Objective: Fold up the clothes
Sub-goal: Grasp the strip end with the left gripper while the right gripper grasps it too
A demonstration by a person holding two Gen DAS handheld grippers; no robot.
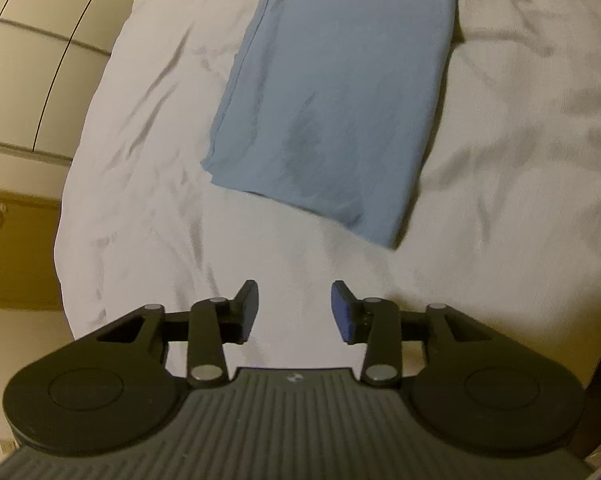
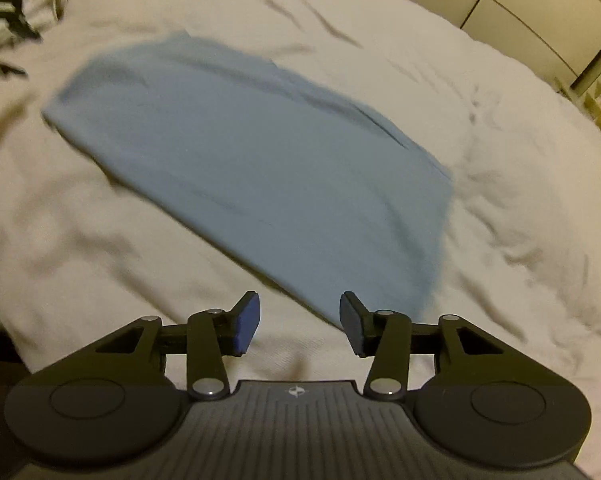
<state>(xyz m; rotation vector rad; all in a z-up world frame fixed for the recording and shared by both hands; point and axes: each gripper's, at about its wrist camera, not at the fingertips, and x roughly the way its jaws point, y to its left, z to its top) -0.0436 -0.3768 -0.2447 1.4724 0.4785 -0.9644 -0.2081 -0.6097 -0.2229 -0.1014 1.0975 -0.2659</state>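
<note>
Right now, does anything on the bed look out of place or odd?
Nothing stands out. The blue cloth lies folded flat on the white bedsheet, only lightly creased, and both hand-held grippers hover open, holding nothing.

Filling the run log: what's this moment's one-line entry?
left gripper: open, empty | right gripper: open, empty | folded light-blue cloth garment: flat on white bedding
</note>
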